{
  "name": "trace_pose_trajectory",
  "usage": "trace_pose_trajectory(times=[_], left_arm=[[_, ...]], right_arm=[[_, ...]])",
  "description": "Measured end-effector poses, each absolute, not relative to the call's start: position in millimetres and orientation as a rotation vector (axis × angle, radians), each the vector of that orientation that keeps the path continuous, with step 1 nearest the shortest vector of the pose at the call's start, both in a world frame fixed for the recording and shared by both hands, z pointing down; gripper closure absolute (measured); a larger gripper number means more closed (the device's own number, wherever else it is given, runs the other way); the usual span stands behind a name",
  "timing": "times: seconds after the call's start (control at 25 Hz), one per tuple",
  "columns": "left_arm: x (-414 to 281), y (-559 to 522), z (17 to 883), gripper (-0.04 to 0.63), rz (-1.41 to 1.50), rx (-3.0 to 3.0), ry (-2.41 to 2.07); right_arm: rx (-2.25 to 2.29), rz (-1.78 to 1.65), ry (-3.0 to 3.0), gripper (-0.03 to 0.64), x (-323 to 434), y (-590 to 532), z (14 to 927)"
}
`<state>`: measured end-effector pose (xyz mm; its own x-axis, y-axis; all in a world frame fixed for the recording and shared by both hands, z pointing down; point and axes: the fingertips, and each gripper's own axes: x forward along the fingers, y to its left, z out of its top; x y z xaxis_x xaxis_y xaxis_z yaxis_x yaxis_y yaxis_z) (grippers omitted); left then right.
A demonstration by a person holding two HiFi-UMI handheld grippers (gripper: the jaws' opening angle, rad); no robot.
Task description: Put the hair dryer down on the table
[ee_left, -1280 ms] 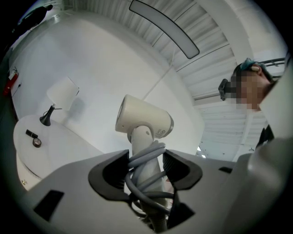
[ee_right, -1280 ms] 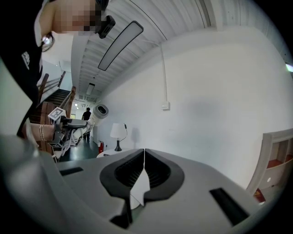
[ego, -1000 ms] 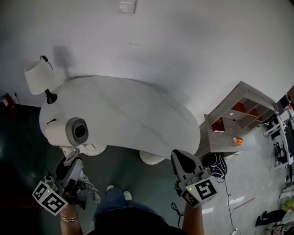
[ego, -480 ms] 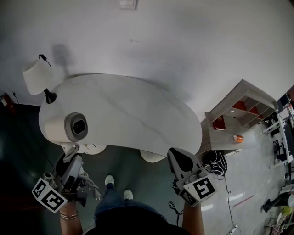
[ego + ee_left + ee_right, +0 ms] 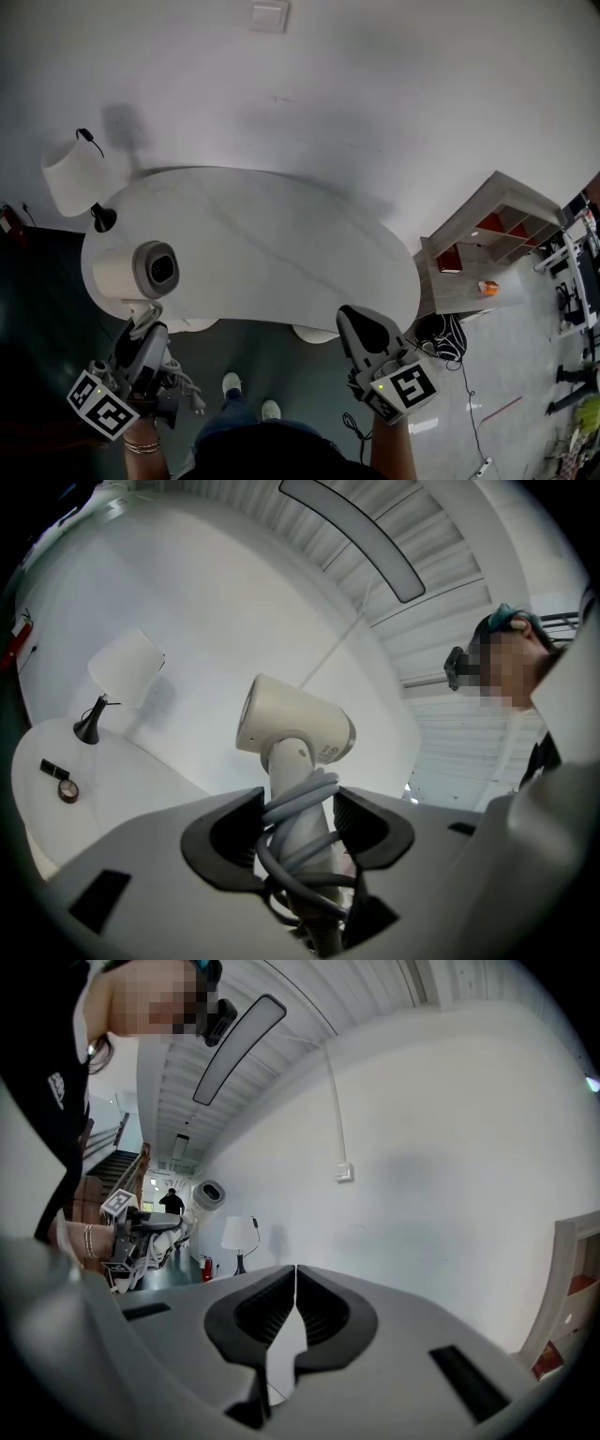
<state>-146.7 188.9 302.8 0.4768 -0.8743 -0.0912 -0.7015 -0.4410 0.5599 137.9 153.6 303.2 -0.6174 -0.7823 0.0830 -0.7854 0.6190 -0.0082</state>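
Note:
A white hair dryer (image 5: pixel 141 272) with a grey ring at its mouth is held upright in my left gripper (image 5: pixel 143 330), its head over the left near edge of the white table (image 5: pixel 272 244). In the left gripper view the jaws press on the dryer's (image 5: pixel 295 731) handle, which has a grey cord (image 5: pixel 298 810) wound round it; my left gripper (image 5: pixel 298 829) is shut on it. My right gripper (image 5: pixel 361 325) hovers at the table's near right edge, shut and holding nothing (image 5: pixel 296 1290). The right gripper view shows the dryer (image 5: pixel 208 1194) far off to the left.
A white-shaded lamp (image 5: pixel 73 173) stands on the table's far left end. Two small dark items (image 5: pixel 60 782) lie near the lamp's (image 5: pixel 122 672) base. A wooden cube shelf (image 5: pixel 487 239) stands right of the table. The person's feet (image 5: pixel 248 396) are on the floor below.
Both grippers have come a little nearer the table's near edge, the dryer still in the left one. The person's feet have stepped forward.

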Motion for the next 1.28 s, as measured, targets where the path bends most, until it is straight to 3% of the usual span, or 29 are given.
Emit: trace_pose_trajectory(times=[0.6, 1.28], left_arm=[[-213.9, 118.9, 306.2, 0.353, -0.477, 2.297, -1.210], [-240.4, 89.8, 325.7, 0.353, -0.393, 2.318, -1.105]], right_arm=[[1.413, 0.041, -2.733, 0.597, 64.5, 102.3, 292.7], [1.635, 0.143, -2.578, 0.597, 56.3, 90.5, 311.7]])
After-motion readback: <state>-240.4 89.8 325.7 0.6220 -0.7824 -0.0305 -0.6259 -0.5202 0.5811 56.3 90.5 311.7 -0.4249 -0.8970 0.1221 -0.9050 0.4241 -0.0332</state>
